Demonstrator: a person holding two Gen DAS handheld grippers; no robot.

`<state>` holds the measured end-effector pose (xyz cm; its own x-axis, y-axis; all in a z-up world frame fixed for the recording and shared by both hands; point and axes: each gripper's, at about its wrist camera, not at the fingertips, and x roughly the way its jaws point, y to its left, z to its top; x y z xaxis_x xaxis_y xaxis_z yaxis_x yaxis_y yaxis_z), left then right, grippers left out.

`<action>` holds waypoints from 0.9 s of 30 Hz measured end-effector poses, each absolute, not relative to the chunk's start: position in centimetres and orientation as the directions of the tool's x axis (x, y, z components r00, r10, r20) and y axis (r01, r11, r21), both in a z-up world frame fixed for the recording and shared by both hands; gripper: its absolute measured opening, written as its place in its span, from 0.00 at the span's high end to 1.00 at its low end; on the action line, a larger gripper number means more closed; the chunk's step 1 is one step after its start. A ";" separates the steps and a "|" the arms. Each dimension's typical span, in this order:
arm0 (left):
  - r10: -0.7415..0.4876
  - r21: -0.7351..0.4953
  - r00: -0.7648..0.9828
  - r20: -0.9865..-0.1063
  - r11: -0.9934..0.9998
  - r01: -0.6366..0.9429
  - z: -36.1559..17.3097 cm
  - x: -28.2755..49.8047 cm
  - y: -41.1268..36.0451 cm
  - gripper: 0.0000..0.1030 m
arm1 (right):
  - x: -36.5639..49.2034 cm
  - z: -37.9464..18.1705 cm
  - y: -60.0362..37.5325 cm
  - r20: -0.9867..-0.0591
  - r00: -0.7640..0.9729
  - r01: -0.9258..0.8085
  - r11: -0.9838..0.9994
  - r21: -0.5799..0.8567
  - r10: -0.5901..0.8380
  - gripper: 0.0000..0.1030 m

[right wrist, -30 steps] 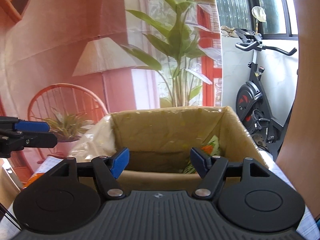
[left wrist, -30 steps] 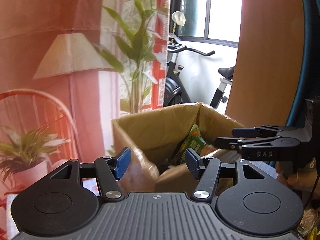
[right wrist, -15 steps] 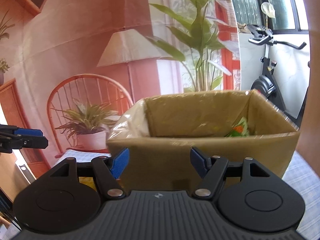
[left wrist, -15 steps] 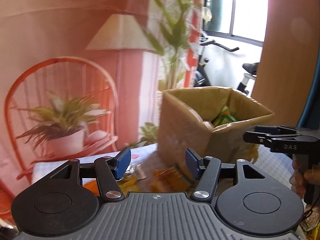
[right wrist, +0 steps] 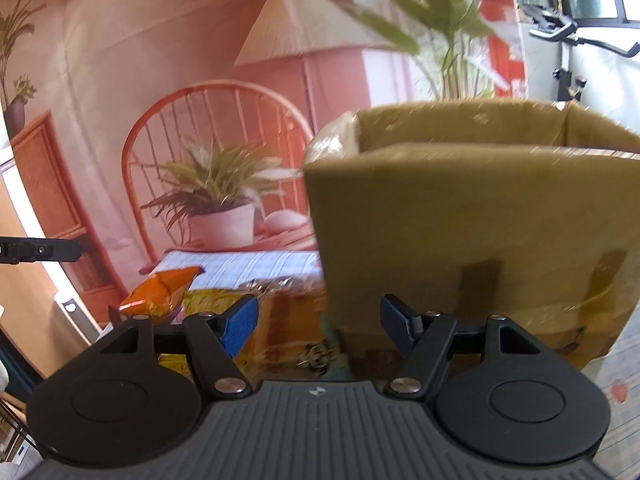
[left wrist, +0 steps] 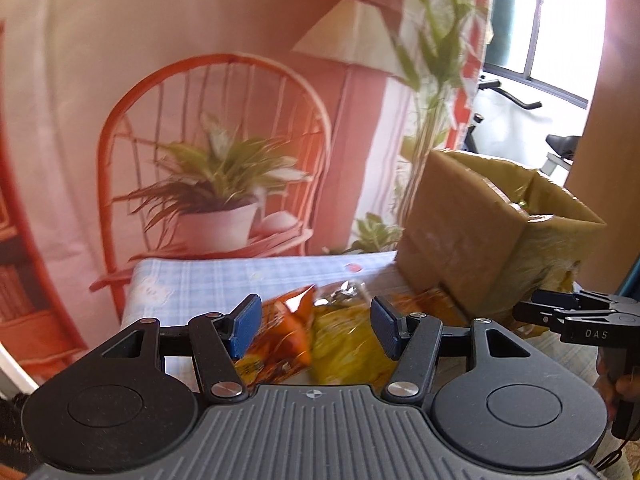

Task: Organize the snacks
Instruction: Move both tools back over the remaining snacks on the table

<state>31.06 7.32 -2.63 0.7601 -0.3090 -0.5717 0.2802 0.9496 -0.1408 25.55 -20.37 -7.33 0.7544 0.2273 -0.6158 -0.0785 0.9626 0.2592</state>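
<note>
An open cardboard box [left wrist: 472, 240] stands on the table at the right; it fills the right wrist view [right wrist: 472, 220]. Snack bags lie left of it: an orange bag [left wrist: 286, 326] and a yellow bag [left wrist: 352, 344]. The orange bag [right wrist: 160, 290] and yellow packs [right wrist: 280, 320] also show in the right wrist view. My left gripper [left wrist: 314, 330] is open and empty just above the bags. My right gripper [right wrist: 318, 322] is open and empty in front of the box's lower left corner. The right gripper also shows at the right edge of the left wrist view [left wrist: 576, 316].
A blue checked tablecloth [left wrist: 208, 280] covers the table. Behind hangs a backdrop with a printed orange chair [left wrist: 216, 136], plant and lamp. An exercise bike [right wrist: 568, 52] stands by the window at the far right.
Both grippers have dropped and swung left, away from the box opening. The snack bags on the table have come into view under them. Both stay open and empty.
</note>
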 end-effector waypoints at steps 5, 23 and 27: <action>-0.297 -0.148 0.748 -0.594 0.954 0.261 -4.7 31.5 8.2 0.39 | 25.7 -9.1 -18.7 -0.644 0.724 -0.089 0.960 0.266 0.246 0.31; -0.282 -0.180 0.700 -0.656 0.959 0.218 -10.7 38.3 8.5 0.12 | 27.1 -12.1 -18.1 -0.693 0.687 -0.009 0.955 0.295 0.221 0.27; -0.311 -0.214 0.692 -0.651 0.950 0.226 -11.0 38.9 8.1 0.12 | 27.7 -12.6 -17.9 -0.696 0.681 0.014 0.947 0.321 0.226 0.23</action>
<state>38.95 8.11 -11.04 0.6924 -0.3107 -0.6512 0.2257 0.9505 -0.2136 27.66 -17.94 -12.64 0.6812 0.2260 -0.6963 0.0136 0.9471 0.3207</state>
